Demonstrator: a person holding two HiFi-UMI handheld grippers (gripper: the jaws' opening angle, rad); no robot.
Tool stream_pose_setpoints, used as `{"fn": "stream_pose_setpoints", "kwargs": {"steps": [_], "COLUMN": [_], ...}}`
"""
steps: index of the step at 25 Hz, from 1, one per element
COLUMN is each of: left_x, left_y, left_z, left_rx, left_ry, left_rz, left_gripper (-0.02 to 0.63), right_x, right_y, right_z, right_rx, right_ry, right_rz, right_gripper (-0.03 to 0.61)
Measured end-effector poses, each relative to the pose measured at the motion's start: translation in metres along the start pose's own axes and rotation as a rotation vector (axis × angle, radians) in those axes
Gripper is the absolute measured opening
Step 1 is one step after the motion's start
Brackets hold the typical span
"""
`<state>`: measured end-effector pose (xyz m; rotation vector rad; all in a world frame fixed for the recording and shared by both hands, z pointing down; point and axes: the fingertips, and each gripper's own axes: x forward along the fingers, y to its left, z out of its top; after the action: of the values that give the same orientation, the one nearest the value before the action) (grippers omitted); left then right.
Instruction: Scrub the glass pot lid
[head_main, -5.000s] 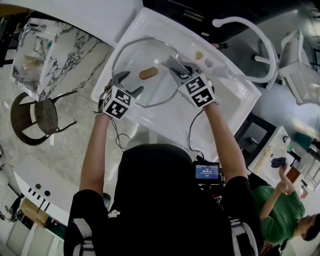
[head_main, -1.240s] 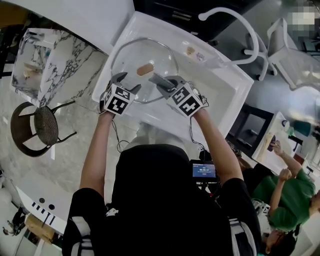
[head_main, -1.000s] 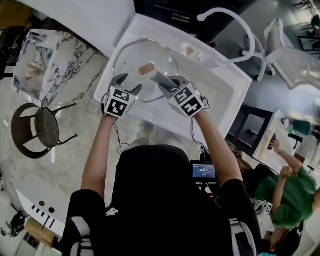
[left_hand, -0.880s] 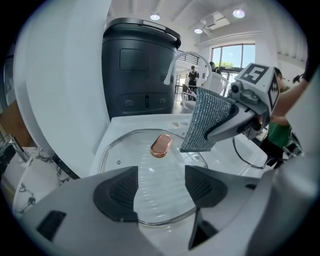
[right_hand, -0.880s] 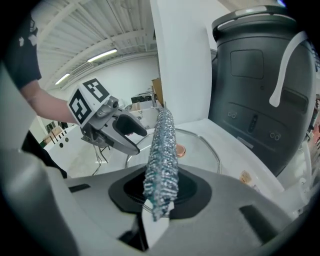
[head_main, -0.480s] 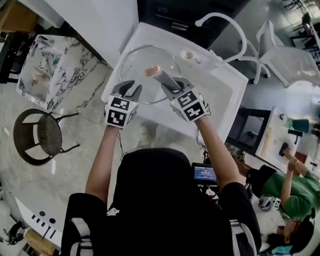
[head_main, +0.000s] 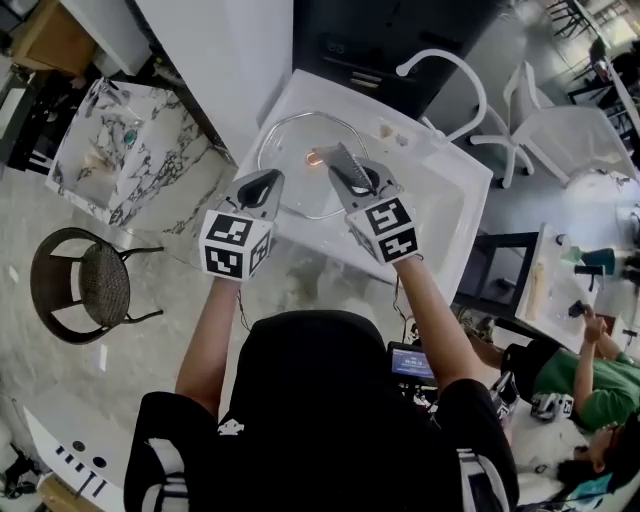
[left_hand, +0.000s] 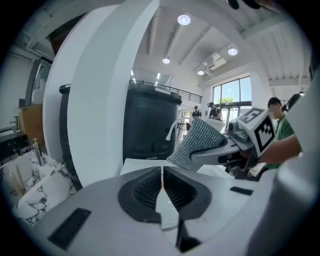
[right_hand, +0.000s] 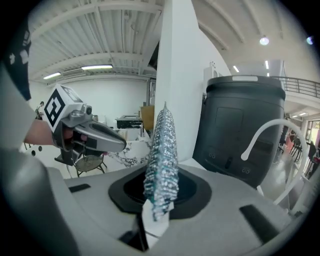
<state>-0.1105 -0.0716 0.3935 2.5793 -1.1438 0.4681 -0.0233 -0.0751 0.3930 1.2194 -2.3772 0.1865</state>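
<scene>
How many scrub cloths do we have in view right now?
1. The silvery scrub cloth is clamped in the right gripper, above the glass lid in the sink. Another could lie hidden behind the grippers.

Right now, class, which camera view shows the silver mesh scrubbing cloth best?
The left gripper view: the silver mesh scrubbing cloth shows its broad face, clamped in the right tool. The right gripper view shows it edge-on between that tool's jaws; the head view shows it small, over the round glass pot lid.

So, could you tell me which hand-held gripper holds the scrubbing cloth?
The right hand-held gripper clamps the silvery scrubbing cloth; the left hand-held gripper is shut on nothing.
</scene>
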Motion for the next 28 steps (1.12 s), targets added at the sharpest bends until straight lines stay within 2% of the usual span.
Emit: {"fn": "stream_pose_setpoints", "kwargs": {"steps": [8, 15, 24, 28], "left_x": [-0.028, -0.046, -0.067, -0.081], "left_y": [-0.019, -0.035, -0.08, -0.103], "left_z": [0.045, 0.08, 0.1, 0.108], "left_rx": [0.063, 0.072, 0.052, 0.074], "left_ry": [-0.119, -0.194, -0.243, -0.272], "left_rz": [-0.007, 0.008, 0.049, 0.073], "left_gripper": [0.014, 0.014, 0.014, 0.014], "right_x": [-0.033, -0.06, -0.116, -0.144], "right_y": [0.012, 0.009, 0.006, 0.008], "right_z": [0.051, 0.086, 0.101, 0.107], "right_rx": [-0.036, -0.066, -0.066, -0.073], "right_ry": [-0.126, -0.218, -0.3, -0.34], "right_rz": [-0.039, -0.048, -0.032, -0.025], "right_gripper": [0.066, 0.066, 0.066, 0.066]}}
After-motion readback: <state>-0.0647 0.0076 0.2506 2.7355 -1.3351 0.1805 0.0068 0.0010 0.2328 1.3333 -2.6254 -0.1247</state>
